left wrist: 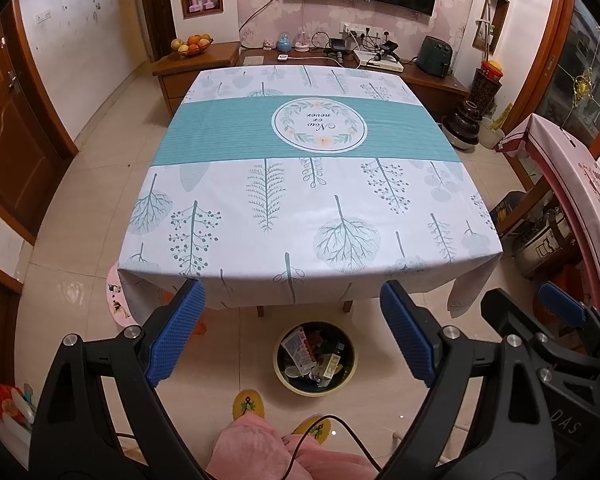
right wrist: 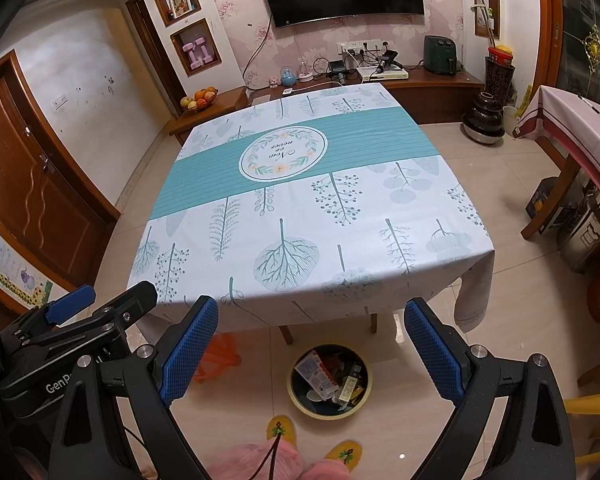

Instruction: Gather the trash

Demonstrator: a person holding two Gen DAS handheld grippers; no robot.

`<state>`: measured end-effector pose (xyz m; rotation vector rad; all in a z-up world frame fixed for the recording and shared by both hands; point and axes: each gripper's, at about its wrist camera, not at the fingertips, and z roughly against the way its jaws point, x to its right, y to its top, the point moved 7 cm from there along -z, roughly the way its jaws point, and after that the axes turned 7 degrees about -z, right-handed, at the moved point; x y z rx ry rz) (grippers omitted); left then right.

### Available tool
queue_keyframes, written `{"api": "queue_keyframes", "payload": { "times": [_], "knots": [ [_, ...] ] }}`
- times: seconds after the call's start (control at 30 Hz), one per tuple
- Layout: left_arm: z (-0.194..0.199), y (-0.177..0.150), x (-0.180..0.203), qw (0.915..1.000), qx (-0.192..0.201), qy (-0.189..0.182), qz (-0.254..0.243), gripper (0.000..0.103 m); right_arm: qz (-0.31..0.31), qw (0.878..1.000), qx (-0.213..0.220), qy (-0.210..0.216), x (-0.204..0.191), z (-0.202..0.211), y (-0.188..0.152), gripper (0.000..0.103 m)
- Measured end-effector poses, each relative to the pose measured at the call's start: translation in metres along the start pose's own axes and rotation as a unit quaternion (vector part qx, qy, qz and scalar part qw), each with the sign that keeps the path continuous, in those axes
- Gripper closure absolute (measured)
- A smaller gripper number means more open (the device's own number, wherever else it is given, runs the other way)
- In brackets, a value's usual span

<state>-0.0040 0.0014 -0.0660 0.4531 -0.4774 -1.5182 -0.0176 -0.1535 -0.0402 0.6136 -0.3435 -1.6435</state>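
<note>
A round bin [left wrist: 315,358] with a yellow rim stands on the floor under the table's near edge, holding cartons, wrappers and other trash; it also shows in the right wrist view [right wrist: 330,380]. The table [left wrist: 300,200] wears a white and teal leaf-print cloth [right wrist: 300,216] with nothing on it. My left gripper [left wrist: 292,320] is open and empty, held above the floor in front of the table. My right gripper [right wrist: 312,344] is open and empty beside it; it also shows at the right of the left wrist view [left wrist: 556,308].
Yellow slippers [left wrist: 249,404] and pink trouser legs [left wrist: 260,452] are at the bottom. An orange bag [right wrist: 220,356] lies under the table. A wooden cabinet [left wrist: 420,76] with fruit and electronics stands behind. A second table [right wrist: 580,128] stands right.
</note>
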Motion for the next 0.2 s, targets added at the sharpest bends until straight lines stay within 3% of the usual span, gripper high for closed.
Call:
{"api": "queue_keyframes", "payload": {
  "times": [0.2],
  "knots": [
    [0.0003,-0.0015,0.0004,1.0,-0.001,-0.001,0.0,0.015,0.0,1.0,0.0,0.0,0.001,-0.0005,0.0007,0.007]
  ]
}}
